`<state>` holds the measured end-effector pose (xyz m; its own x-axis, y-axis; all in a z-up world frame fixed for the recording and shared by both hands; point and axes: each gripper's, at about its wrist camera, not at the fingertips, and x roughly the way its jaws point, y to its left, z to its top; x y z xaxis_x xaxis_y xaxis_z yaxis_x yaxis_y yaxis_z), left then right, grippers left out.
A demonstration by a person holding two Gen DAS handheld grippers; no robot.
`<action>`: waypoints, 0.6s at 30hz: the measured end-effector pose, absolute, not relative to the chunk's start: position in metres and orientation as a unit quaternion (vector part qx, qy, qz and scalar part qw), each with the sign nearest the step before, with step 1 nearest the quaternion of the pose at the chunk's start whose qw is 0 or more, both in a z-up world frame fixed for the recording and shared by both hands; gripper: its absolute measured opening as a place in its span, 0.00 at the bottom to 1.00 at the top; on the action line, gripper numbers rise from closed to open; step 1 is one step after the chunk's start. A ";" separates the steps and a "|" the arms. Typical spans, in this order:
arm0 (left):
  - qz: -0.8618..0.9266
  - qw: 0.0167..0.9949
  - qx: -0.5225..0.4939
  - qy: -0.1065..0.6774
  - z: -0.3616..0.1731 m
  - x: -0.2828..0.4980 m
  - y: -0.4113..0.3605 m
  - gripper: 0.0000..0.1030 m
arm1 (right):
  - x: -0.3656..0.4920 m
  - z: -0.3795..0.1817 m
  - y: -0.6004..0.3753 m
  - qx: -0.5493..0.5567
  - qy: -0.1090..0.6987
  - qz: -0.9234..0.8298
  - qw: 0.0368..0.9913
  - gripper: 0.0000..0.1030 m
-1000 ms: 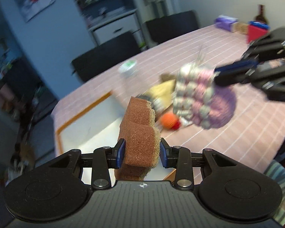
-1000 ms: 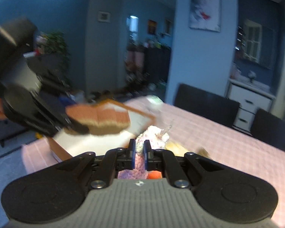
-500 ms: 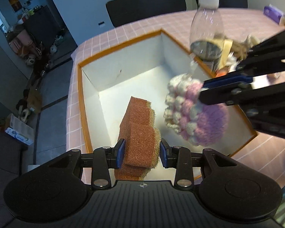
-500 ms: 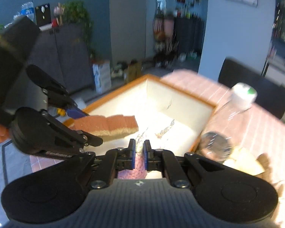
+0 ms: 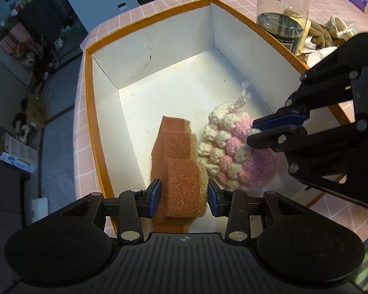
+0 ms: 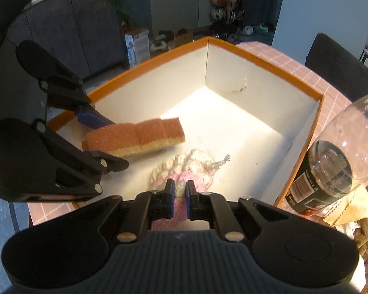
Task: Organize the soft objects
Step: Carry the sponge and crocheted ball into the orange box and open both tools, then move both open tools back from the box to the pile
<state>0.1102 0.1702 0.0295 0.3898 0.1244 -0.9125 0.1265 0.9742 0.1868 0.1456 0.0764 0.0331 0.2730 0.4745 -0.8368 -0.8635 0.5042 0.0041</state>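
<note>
An open box (image 5: 90,112) with an orange rim and white inner walls sits at the corner of the pink-checked tabletop (image 5: 144,12), its left rim running close along the tabletop's edge, with the floor dropping away beyond. The far half of the box floor is bare white card from the far corner down to the middle; the near half is taken up by the two held things.

On the left, the left gripper (image 5: 183,194) reaches in over the near rim, its blue pads pinching a brown sponge (image 5: 176,156) by its near end. The sponge stands on edge, reaching toward the middle of the box, near the left wall but apart from it. In the right wrist view the sponge (image 6: 135,138) looks to hang above the box floor.

Just to its right, touching the sponge's side or nearly so, is a pink and cream crochet piece (image 5: 230,152) with a loose cream cord pointing at the far right wall. The right gripper (image 5: 267,132) comes in over the right rim, its fingers pressed nearly together on the pink part; the right wrist view shows pink yarn squeezed in the narrow gap of the same gripper (image 6: 180,202).

Outside the right rim a clear plastic bottle (image 5: 282,12) stands right against the box, with crumpled cloths (image 5: 323,36) beyond it.
</note>
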 end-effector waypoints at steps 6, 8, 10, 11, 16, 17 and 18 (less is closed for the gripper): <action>-0.011 0.832 0.106 0.545 0.034 0.107 0.169 0.61 | 0.148 0.029 0.072 -0.233 0.421 0.439 0.759 0.17; -0.015 0.836 0.106 0.538 0.037 0.106 0.169 0.73 | 0.146 0.033 0.072 -0.233 0.415 0.438 0.763 0.24; -0.012 0.839 0.112 0.532 0.039 0.103 0.167 0.73 | 0.142 0.038 0.066 -0.237 0.403 0.434 0.770 0.32; -0.011 0.840 0.112 0.531 0.040 0.102 0.166 0.73 | 0.140 0.040 0.063 -0.238 0.399 0.433 0.773 0.35; -0.012 0.848 0.112 0.519 0.049 0.095 0.161 0.73 | 0.139 0.053 0.045 -0.228 0.385 0.426 0.786 0.35; -0.012 0.850 0.113 0.515 0.052 0.094 0.159 0.73 | 0.139 0.056 0.040 -0.224 0.382 0.424 0.790 0.35; -0.012 0.852 0.114 0.510 0.055 0.093 0.157 0.73 | 0.139 0.060 0.034 -0.220 0.379 0.423 0.793 0.35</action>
